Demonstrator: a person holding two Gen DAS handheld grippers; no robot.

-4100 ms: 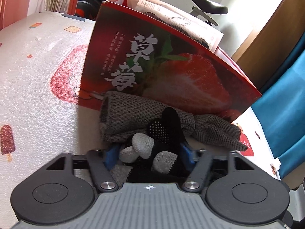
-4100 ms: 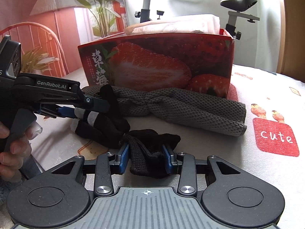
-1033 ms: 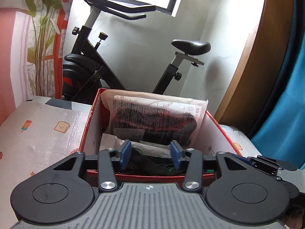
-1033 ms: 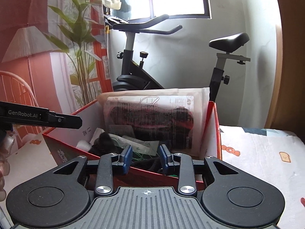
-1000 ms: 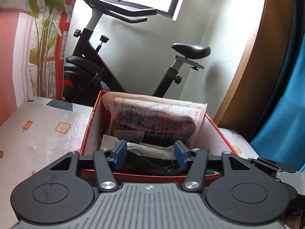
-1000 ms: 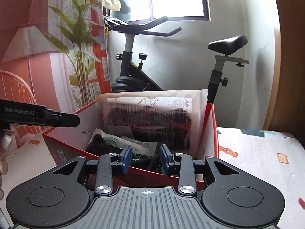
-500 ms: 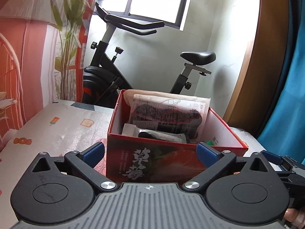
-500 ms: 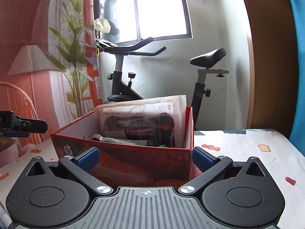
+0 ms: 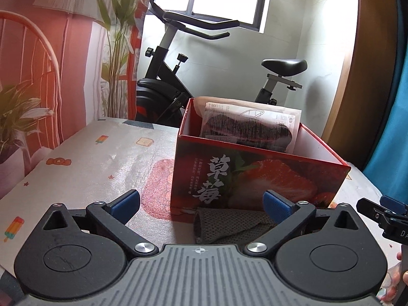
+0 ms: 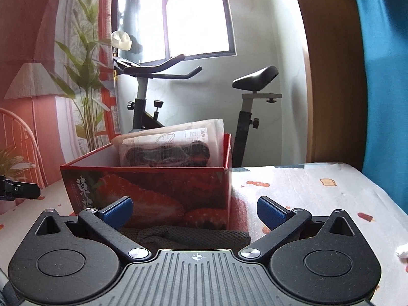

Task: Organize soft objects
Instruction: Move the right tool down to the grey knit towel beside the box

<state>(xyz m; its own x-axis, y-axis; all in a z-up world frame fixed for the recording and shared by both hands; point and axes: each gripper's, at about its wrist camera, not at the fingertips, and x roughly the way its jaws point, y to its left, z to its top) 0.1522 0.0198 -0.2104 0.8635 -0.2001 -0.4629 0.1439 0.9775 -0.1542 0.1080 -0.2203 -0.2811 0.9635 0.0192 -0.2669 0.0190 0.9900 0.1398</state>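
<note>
A red strawberry-print box [image 9: 255, 176] [image 10: 153, 188] stands on the padded table with a clear bag of dark fabric [image 9: 250, 130] [image 10: 168, 150] leaning upright inside it. A grey knitted cloth [image 9: 229, 225] [image 10: 188, 237] lies on the table against the box's near side. My left gripper [image 9: 201, 204] is open and empty, held back from the box with the cloth just below its fingers. My right gripper [image 10: 195, 210] is also open and empty, facing the box's long side. The gloves are hidden inside the box.
An exercise bike [image 9: 178, 81] [image 10: 163, 94] stands behind the table by the window. A printed backdrop with plants [image 9: 51, 63] hangs on the left, a blue curtain [image 10: 382, 76] on the right. A white scrap [image 10: 403, 251] lies near the table's right edge.
Both grippers opened wide over the box and let the dark gloves drop in. Both then drew back and sank, so the box's front and the grey cloth have come into view.
</note>
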